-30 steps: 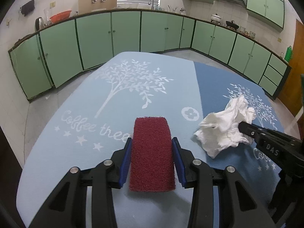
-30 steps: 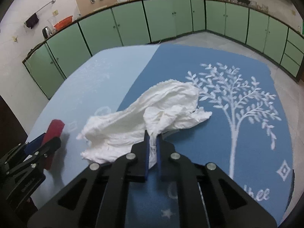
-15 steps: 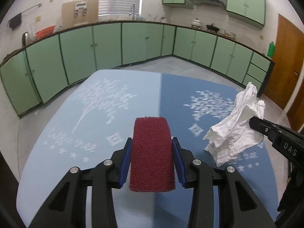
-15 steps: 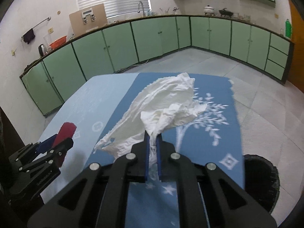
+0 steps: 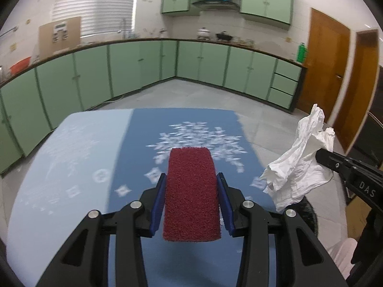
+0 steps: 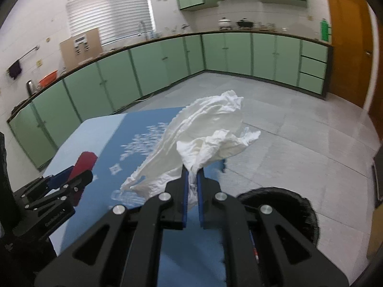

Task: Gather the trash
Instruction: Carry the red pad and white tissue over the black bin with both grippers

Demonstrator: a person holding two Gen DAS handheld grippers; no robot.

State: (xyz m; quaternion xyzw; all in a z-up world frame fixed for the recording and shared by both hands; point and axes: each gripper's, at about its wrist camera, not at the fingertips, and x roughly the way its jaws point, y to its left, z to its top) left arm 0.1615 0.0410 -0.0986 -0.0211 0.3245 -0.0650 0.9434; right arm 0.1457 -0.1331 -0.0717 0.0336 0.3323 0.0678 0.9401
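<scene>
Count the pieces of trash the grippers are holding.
2: a red sponge in the left gripper, and a white tissue in the right gripper.

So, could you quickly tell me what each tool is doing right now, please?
Left tool: closed on the red scouring pad.
Right tool: shut on the crumpled white tissue.

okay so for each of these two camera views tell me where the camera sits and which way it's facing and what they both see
Left wrist: sits behind the left tool, which clamps a red sponge; faces over the blue tablecloth toward green cabinets.
Right wrist: sits behind the right tool, shut on a white tissue; faces the floor and a black bin.
Shared: tablecloth, cabinets, sponge, tissue, each other's tool.
</scene>
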